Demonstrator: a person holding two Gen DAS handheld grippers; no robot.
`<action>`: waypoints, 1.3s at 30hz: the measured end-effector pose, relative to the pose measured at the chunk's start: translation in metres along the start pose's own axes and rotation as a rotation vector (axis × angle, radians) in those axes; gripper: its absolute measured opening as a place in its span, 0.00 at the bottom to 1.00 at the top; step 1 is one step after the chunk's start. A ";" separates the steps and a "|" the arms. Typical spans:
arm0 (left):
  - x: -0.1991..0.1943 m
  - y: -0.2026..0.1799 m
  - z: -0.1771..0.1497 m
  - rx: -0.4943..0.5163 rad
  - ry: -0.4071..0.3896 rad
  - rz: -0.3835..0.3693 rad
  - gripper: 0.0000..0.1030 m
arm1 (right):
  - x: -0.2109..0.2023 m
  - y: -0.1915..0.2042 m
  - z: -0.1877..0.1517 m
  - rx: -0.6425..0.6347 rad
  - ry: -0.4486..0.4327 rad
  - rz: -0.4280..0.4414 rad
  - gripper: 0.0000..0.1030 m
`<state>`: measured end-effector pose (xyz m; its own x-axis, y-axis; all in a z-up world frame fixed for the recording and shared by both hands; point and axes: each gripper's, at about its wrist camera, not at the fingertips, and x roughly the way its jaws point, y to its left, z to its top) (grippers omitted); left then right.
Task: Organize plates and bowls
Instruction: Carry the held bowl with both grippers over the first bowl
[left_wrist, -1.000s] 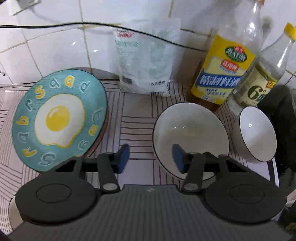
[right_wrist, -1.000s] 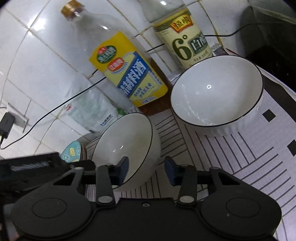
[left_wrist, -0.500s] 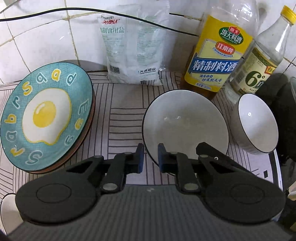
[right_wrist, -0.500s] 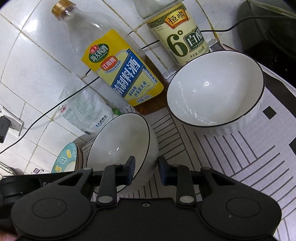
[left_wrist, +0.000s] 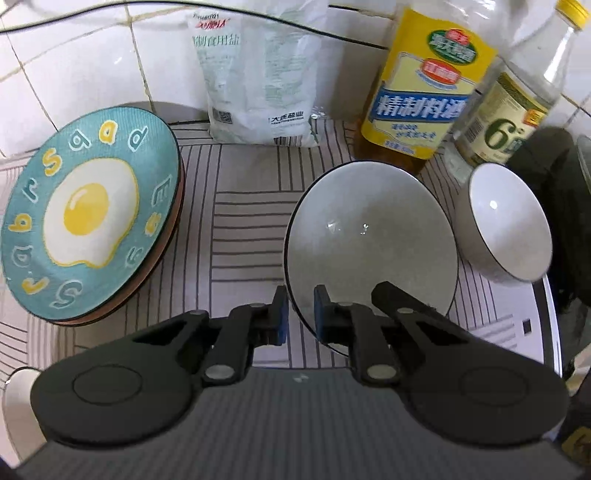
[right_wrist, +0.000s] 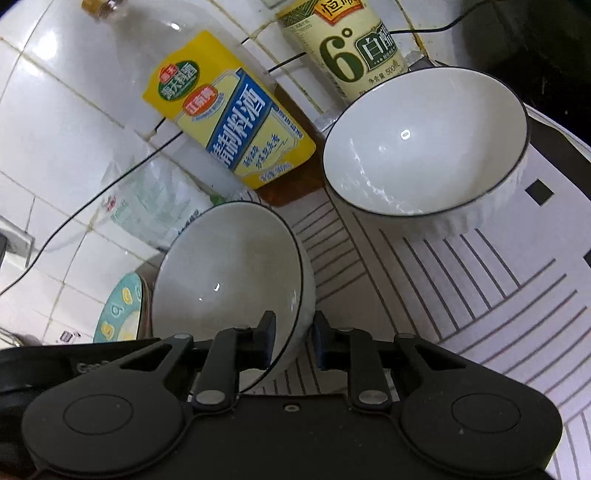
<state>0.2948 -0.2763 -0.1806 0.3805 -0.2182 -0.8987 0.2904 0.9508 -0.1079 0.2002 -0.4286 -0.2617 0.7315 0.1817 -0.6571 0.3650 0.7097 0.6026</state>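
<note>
White bowl (left_wrist: 369, 236) rim between left tool (left_wrist: 300, 321) pads.

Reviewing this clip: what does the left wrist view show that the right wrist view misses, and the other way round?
Only the left wrist view shows the left gripper, its jaws closed on the near rim of the nearer bowl, and the whole fried-egg face of the egg plate.

Only the right wrist view shows the right gripper, its jaws astride that same bowl's rim, and the far bowl's full interior.

Both share the two bowls, the yellow-label bottle, the vinegar bottle, the salt bag and the striped mat.
</note>
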 end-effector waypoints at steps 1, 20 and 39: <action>-0.004 -0.001 -0.002 0.005 0.000 0.003 0.12 | -0.002 -0.001 -0.001 0.011 0.004 0.009 0.23; -0.086 0.036 -0.051 -0.050 0.011 -0.019 0.12 | -0.074 0.046 -0.041 -0.162 -0.003 0.050 0.23; -0.139 0.113 -0.101 -0.165 0.008 0.086 0.13 | -0.086 0.113 -0.101 -0.320 0.117 0.117 0.24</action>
<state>0.1857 -0.1163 -0.1106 0.3909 -0.1330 -0.9108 0.1083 0.9893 -0.0980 0.1203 -0.2949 -0.1828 0.6803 0.3373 -0.6507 0.0709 0.8534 0.5165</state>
